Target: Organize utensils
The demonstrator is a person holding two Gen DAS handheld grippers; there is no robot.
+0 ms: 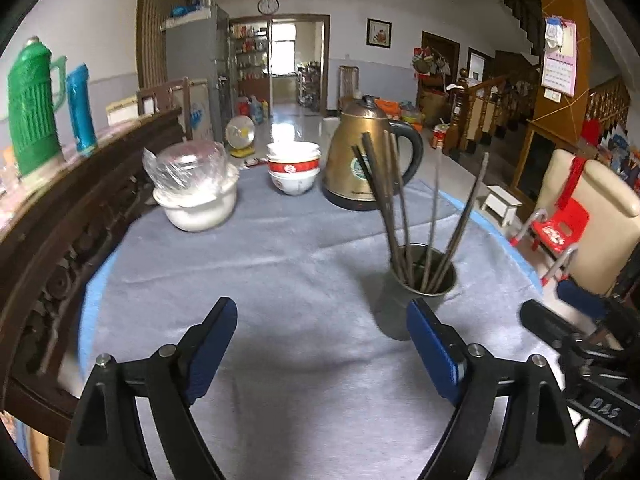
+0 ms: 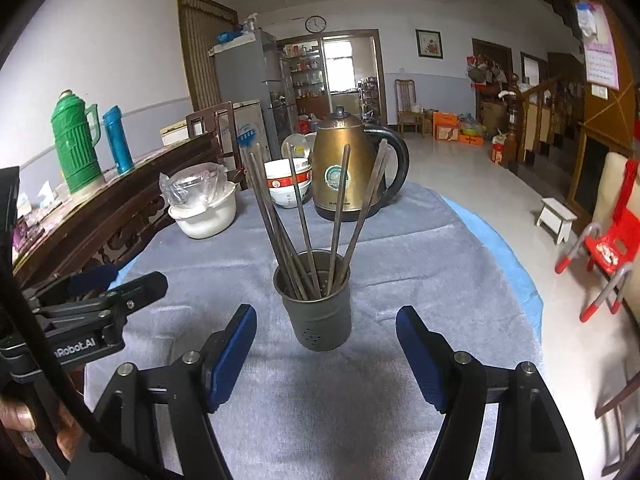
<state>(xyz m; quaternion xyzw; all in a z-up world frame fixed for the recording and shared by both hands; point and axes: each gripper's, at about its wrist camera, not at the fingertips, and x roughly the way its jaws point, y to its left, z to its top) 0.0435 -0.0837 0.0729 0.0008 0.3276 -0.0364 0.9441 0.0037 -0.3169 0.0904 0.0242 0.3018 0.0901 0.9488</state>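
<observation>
A grey metal holder cup (image 2: 320,320) stands on the grey-blue tablecloth (image 2: 420,248) with several dark chopsticks (image 2: 304,216) fanned out of it. My right gripper (image 2: 326,313) is open, and the cup sits just beyond and between its blue fingertips, with its pads (image 2: 232,356) clear of the cup. In the left wrist view the same cup (image 1: 416,296) and chopsticks (image 1: 400,208) stand just past the right-hand finger. My left gripper (image 1: 322,308) is open over bare cloth and holds nothing. It also shows at the left edge of the right wrist view.
Behind the cup stand a brass kettle (image 1: 360,160), stacked bowls (image 1: 294,168) and a white pot with a plastic-wrapped lid (image 1: 196,196). A dark wooden sideboard (image 1: 80,208) with a green thermos (image 1: 32,108) runs along the left. The table edge (image 2: 516,268) and a red chair (image 2: 612,248) are on the right.
</observation>
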